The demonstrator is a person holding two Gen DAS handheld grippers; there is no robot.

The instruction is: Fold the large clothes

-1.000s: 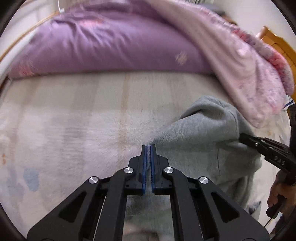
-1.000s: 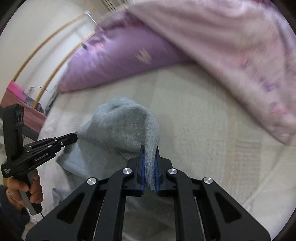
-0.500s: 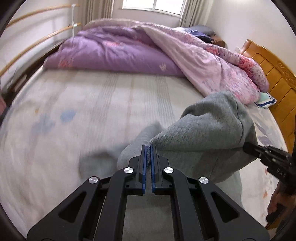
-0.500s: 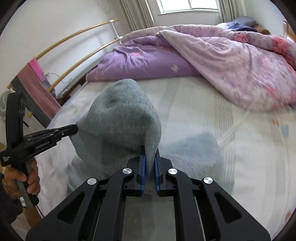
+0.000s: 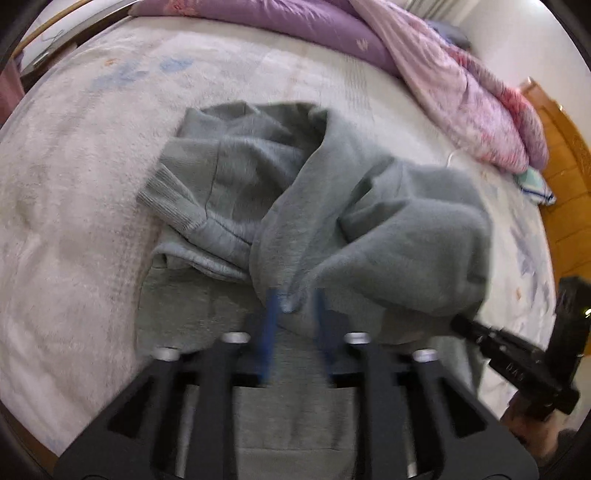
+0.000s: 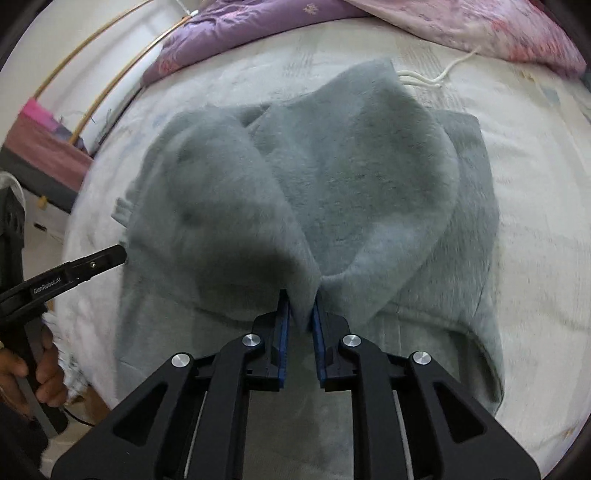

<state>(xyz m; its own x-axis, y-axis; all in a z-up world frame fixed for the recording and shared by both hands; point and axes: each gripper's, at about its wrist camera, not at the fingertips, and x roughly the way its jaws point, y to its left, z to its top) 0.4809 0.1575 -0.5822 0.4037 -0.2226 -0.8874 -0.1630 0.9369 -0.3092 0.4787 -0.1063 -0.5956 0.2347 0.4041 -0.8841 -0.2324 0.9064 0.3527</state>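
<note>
A large grey hoodie lies bunched on the bed, its fleecy inside turned up in the right wrist view. My left gripper has its jaws parted, with a fold of the hoodie lying loose between them. My right gripper has its jaws slightly apart with a grey fold still between the pads. The right gripper also shows at the right edge of the left wrist view. The left gripper shows at the left of the right wrist view. A white drawstring trails from the hood.
The bed has a pale fuzzy cover. A purple duvet and a pink quilt are heaped at the far side. A wooden headboard stands at the right. A railing runs along the left.
Both grippers came down from holding the hoodie up, and it now lies on the bed. Both jaws have parted from a tight grip, the left wider.
</note>
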